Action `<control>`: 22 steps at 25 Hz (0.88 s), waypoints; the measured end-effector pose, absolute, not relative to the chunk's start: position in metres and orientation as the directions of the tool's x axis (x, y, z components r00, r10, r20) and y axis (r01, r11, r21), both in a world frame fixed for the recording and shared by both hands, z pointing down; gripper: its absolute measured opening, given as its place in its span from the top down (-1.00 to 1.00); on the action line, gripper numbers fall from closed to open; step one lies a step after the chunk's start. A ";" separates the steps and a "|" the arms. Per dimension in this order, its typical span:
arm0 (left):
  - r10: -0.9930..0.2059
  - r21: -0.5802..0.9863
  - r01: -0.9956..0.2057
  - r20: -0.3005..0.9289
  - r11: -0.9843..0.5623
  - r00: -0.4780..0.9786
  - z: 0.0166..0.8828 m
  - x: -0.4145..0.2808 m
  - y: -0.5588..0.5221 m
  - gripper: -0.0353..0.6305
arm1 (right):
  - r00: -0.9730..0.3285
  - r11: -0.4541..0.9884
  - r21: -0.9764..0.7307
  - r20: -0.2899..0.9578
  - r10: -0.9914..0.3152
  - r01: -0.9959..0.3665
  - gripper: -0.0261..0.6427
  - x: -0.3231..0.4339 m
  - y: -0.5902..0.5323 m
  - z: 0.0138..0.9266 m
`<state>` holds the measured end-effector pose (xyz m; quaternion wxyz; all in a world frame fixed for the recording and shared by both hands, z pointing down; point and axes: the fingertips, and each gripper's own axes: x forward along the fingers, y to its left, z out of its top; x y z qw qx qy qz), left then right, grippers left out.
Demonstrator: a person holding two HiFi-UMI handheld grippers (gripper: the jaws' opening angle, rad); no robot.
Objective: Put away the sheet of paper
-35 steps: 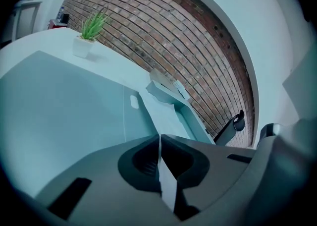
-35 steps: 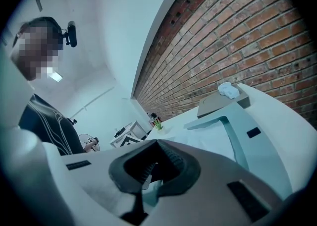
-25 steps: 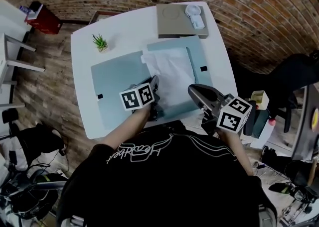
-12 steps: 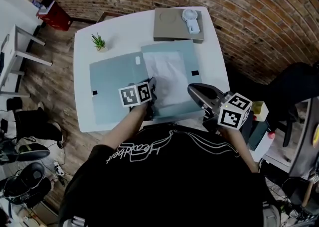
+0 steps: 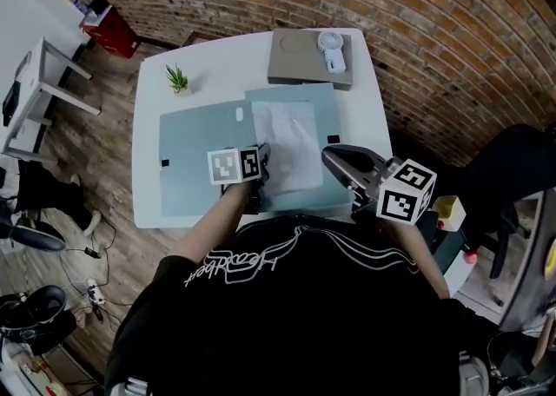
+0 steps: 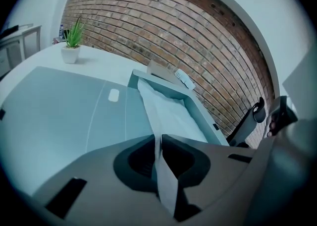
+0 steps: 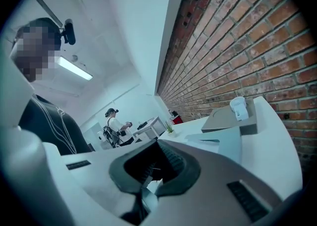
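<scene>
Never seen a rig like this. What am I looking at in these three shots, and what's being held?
There is no robot here: a person holds a two-jaw gripper in each hand. The head view looks down from a camera on the person's head. Each gripper view looks along that gripper's own jaws.

On the white table lie an open blue-grey folder with a sheet of paper on its right half, a small potted plant, and a flat grey box with a small white fan on top.

The left gripper is shut on the paper's near edge. The right gripper hangs by the folder's right side, shut and empty.
</scene>
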<state>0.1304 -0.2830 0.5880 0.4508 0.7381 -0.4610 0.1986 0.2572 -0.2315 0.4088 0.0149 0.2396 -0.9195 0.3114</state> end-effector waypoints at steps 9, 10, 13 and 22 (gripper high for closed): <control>-0.611 0.381 -0.911 0.688 -0.158 0.393 0.577 0.110 -0.287 0.05 | -0.907 0.736 -0.539 0.157 -0.390 -0.410 0.92 0.260 -0.232 0.412; -0.625 0.370 -0.914 0.679 -0.163 0.386 0.575 0.108 -0.287 0.03 | -0.909 0.739 -0.536 0.158 -0.386 -0.408 0.92 0.261 -0.231 0.413; -0.653 0.357 -0.914 0.648 -0.194 0.392 0.563 0.103 -0.285 -0.01 | -0.909 0.750 -0.521 0.153 -0.388 -0.408 0.92 0.261 -0.228 0.411; -0.686 0.344 -0.844 0.494 -0.410 0.535 0.491 0.115 -0.267 0.16 | -0.896 0.752 -0.502 0.126 -0.426 -0.428 0.92 0.257 -0.213 0.393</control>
